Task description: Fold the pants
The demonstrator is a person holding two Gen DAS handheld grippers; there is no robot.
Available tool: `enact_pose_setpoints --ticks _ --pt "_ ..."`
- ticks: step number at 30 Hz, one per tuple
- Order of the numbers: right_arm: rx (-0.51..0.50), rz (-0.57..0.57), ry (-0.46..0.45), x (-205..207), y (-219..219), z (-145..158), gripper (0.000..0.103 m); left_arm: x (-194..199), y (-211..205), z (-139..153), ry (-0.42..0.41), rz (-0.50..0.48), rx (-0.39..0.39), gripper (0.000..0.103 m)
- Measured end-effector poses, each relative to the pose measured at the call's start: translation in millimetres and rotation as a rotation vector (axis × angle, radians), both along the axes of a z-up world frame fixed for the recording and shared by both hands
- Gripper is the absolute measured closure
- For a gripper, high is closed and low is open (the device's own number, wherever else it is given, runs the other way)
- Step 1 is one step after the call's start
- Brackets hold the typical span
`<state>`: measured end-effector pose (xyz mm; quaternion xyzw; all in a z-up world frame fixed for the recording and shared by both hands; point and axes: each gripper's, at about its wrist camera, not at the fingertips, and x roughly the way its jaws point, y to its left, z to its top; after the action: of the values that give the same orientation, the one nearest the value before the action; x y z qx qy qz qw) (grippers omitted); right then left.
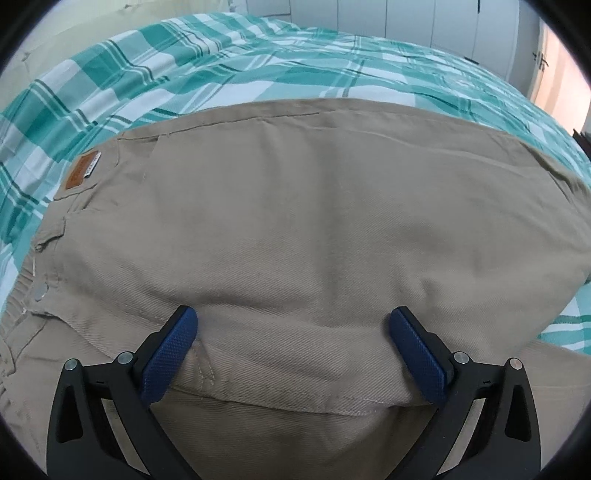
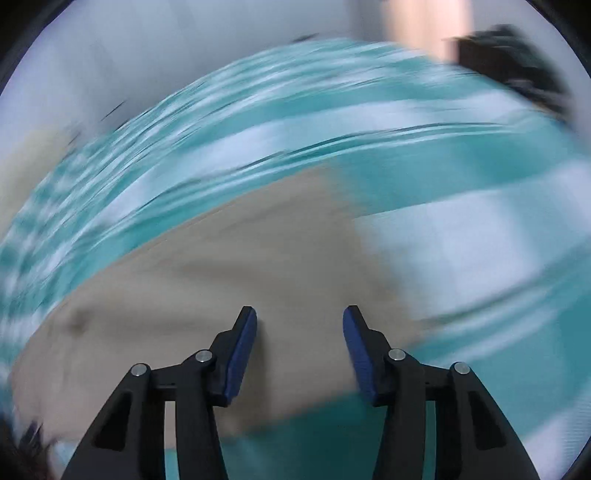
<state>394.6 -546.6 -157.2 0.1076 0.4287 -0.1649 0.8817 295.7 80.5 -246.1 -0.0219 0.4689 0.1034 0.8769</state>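
Beige pants (image 1: 295,221) lie on a teal and white checked bedspread (image 1: 221,66), with a brown leather waist patch (image 1: 83,171) and a metal button (image 1: 40,291) at the left. A folded layer with a stitched hem lies between my left gripper's (image 1: 293,325) blue pads (image 1: 170,354); the jaws stand wide open and hold nothing. The right wrist view is blurred by motion. There my right gripper (image 2: 300,325) is open and empty above the pants (image 2: 207,280), near their right edge.
The bedspread (image 2: 461,240) stretches right of the pants. White wardrobe doors (image 1: 424,18) stand behind the bed. A dark blurred shape (image 2: 517,62) sits at the upper right in the right wrist view.
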Motion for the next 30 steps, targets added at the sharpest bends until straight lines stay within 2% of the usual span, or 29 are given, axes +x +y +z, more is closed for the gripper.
enact_pose_setpoints --ticks 1,2,4,5,7,9,10,11,12,13,14,16,18,20,21,24,25,26,28,30 --pt "-0.030 -0.053 -0.014 -10.5 -9.2 5.6 0.044 0.0 -0.1 -0.5 -0.006 0.001 0.001 0.001" --pt "-0.015 -0.094 -0.053 -25.7 -19.2 11.8 0.044 -0.2 0.2 -1.0 -0.012 0.003 0.001 0.001" --pt "0.192 -0.059 -0.141 -46.0 -35.5 14.0 0.044 -0.7 -0.6 -1.7 -0.022 0.005 0.007 0.000" --pt "0.343 -0.017 -0.152 -48.5 -41.3 3.5 0.044 -0.6 -1.4 -1.7 -0.027 0.005 0.013 0.000" --pt "0.462 -0.005 -0.132 -41.5 -41.0 -16.2 0.044 -0.7 -1.7 -2.0 -0.029 0.006 0.017 0.000" --pt "0.472 -0.001 -0.161 -32.1 -37.4 -22.6 0.044 -1.5 -1.8 -2.2 -0.032 0.006 0.017 0.000" --pt "0.474 0.001 -0.180 -24.1 -36.2 -23.3 0.052 -2.0 -1.9 -2.6 -0.033 0.007 0.017 0.000" --pt "0.479 -0.012 -0.194 -13.4 -33.8 -23.7 0.074 -1.8 -2.2 -2.9 -0.035 0.007 0.019 0.000" --pt "0.477 -0.026 -0.186 -2.2 -33.2 -25.7 0.090 -2.6 -2.1 -3.2 -0.036 0.007 0.020 0.001" --pt "0.468 -0.031 -0.166 6.8 -26.5 -26.8 0.096 -2.7 -2.2 -3.4 -0.038 0.008 0.021 0.001" --pt "0.399 -0.019 -0.133 20.3 -13.6 -22.8 0.096 -3.0 -2.0 -3.7 -0.039 0.008 0.021 0.001" --pt "0.317 0.080 -0.128 29.7 12.8 -5.7 0.096 -3.0 -1.8 -4.0 -0.041 0.008 0.019 0.001" --pt "0.270 0.303 -0.147 21.1 61.6 25.8 0.096 -2.8 -1.3 -4.3 -0.042 0.009 0.016 0.001" --pt "0.229 0.509 -0.156 -5.8 107.8 55.4 0.096 -2.7 -1.3 -4.2 -0.042 0.009 0.016 0.000" --pt "0.192 0.629 -0.161 -32.4 135.2 72.2 0.096 -2.7 -1.3 -4.0 -0.042 0.010 0.017 0.001" --pt "0.119 0.868 -0.149 -119.1 184.0 96.2 0.097 -2.5 -1.5 -4.0 -0.040 0.009 0.018 0.001" --pt "0.109 0.907 -0.137 -142.9 188.3 98.3 0.097 -2.5 -1.4 -3.7 -0.039 0.009 0.020 0.001" --pt "0.099 0.924 -0.109 -174.2 186.8 95.6 0.097 -2.5 -1.5 -3.5 -0.037 0.009 0.022 0.001" --pt "0.089 0.873 -0.061 -204.5 168.3 81.8 0.096 -2.0 -1.9 -2.7 -0.032 0.009 0.027 0.001" --pt "0.068 0.686 -0.001 -223.2 129.2 55.2 0.092 -0.6 -2.5 -1.7 -0.020 0.009 0.033 0.001"
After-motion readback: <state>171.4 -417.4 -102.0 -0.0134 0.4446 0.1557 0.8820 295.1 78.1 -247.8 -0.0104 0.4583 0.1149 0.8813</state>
